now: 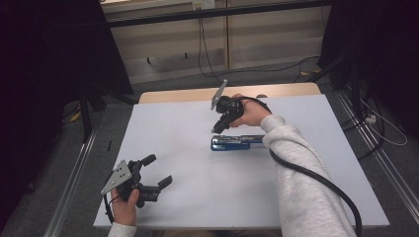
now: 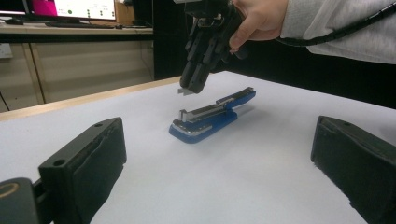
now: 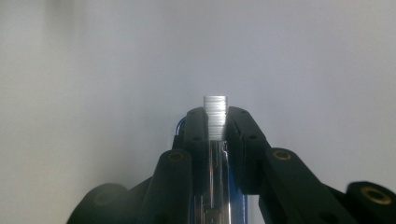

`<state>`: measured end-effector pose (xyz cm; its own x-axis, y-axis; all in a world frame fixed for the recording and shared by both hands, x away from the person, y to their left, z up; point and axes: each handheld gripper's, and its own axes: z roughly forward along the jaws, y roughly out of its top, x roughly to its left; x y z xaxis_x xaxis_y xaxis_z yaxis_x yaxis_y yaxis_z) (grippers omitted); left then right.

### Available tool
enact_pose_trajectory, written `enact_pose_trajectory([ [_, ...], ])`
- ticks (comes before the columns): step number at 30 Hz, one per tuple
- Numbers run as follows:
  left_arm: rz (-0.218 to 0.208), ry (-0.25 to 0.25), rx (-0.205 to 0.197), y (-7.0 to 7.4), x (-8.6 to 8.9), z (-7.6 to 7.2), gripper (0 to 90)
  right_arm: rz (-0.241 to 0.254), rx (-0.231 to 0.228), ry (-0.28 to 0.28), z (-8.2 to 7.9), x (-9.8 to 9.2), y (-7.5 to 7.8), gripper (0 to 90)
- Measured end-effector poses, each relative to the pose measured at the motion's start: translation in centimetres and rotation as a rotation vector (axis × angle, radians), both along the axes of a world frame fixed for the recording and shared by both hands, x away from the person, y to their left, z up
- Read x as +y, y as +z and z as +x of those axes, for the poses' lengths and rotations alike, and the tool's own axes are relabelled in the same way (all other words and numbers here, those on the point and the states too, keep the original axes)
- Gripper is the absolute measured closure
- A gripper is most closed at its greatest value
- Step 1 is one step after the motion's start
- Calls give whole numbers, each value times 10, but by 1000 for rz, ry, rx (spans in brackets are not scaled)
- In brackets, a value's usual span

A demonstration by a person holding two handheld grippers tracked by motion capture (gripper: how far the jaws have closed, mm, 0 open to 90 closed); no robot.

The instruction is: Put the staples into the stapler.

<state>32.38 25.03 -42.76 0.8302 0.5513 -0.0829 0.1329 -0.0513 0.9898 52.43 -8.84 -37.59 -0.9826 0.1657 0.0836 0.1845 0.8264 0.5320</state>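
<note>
Between our right tool's clenched pads, a light, brittle staple strip hangs above the stapler; our left tool rests released.

overhead and low left views share the stapler; right view close.

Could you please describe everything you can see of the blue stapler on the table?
The stapler has a glossy blue base and a blue top cover that looks like plastic, with a bare metal magazine rail between them. It lies flat near the middle of the white table, opened so the rail is exposed. Nothing grips it: the right gripper hangs just above its front end, shut on a strip of staples. The left gripper rests well away.
</note>
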Motion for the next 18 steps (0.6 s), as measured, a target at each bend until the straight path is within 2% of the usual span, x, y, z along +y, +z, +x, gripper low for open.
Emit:
enact_pose_trajectory([
  [18, 4, 6, -1, 0, 0, 0, 33, -2, 8, -1, -3, 2, -12, 784],
])
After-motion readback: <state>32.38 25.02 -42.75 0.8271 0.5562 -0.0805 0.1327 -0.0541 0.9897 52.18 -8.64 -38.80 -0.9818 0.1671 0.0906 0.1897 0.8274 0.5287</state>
